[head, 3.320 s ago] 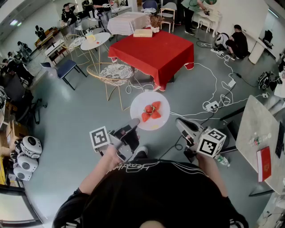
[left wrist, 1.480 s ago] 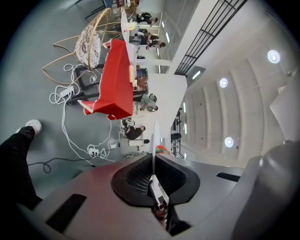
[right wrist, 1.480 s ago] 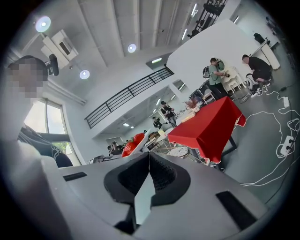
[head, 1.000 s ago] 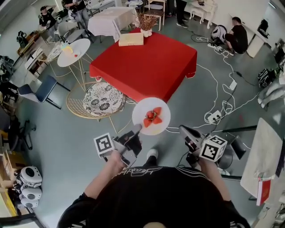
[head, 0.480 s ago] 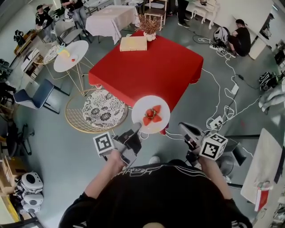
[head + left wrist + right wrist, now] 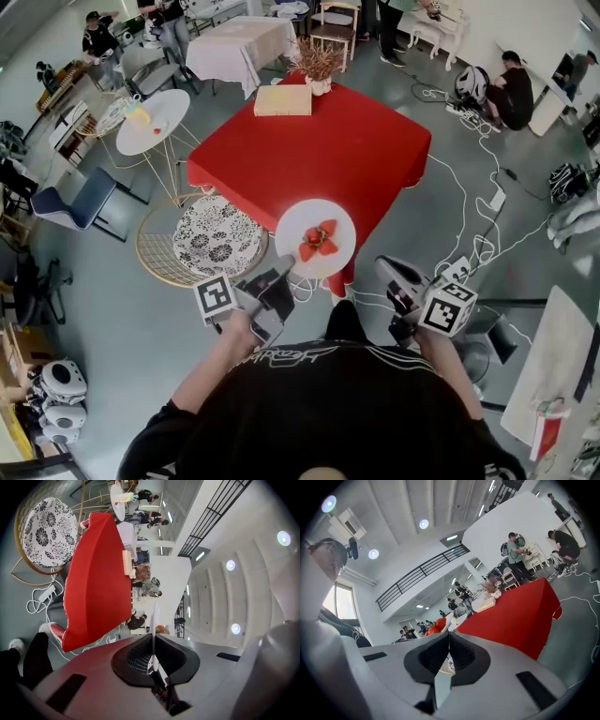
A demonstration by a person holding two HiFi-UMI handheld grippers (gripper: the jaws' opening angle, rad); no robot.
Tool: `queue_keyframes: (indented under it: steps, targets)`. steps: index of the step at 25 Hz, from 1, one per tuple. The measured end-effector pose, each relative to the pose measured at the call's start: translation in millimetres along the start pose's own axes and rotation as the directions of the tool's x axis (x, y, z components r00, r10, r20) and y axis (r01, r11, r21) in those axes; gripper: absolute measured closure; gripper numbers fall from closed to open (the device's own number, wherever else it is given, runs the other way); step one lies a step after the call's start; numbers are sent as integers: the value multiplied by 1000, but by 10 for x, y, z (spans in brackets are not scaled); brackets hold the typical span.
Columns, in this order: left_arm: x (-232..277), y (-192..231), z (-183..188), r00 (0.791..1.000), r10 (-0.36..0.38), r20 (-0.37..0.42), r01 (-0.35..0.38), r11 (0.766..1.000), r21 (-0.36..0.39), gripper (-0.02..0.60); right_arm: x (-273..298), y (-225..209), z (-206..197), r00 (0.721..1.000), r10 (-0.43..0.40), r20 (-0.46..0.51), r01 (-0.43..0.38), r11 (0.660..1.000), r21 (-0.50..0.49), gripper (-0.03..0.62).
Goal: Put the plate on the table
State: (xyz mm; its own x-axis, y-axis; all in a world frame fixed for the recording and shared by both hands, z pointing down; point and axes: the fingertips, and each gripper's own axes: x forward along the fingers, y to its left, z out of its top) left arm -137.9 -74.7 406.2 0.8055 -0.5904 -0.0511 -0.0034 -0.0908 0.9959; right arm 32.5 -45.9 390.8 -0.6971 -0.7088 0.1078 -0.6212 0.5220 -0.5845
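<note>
A white plate (image 6: 316, 239) with cut strawberries (image 6: 319, 239) on it hangs level in the head view, over the near corner of the red-clothed table (image 6: 319, 150). My left gripper (image 6: 283, 275) is shut on the plate's near rim. In the left gripper view the plate (image 6: 153, 620) shows edge-on as a thin white line running into the left gripper (image 6: 152, 641), with the red table (image 6: 96, 583) beyond. My right gripper (image 6: 388, 273) hangs right of the plate, shut and empty. In the right gripper view the right gripper (image 6: 449, 634) has nothing between its jaws; the strawberries (image 6: 436, 625) show past it.
A cream box (image 6: 283, 101) and a vase of dried flowers (image 6: 319, 64) stand at the red table's far edge. A wire chair with a patterned cushion (image 6: 216, 234) sits left of the table, a round white table (image 6: 155, 122) beyond. Cables (image 6: 473, 248) lie on the floor at right.
The red table has come closer in the head view. The plate, held in the left gripper throughout, now overlaps the table's near corner instead of the floor. The right gripper stays shut beside it.
</note>
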Motion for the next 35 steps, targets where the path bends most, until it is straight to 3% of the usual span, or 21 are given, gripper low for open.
queue_keyframes:
  steps: [24,35]
  targets:
    - [1035,122,879,996,-1,85,4,999,-40,563,923,-938,833,991,134,-32,-131,988,82,586]
    - [1751,368,1063,996,35,83,-31,998,-49,563,1039,-1603,1078,990,125,-64,-115,984,134,586]
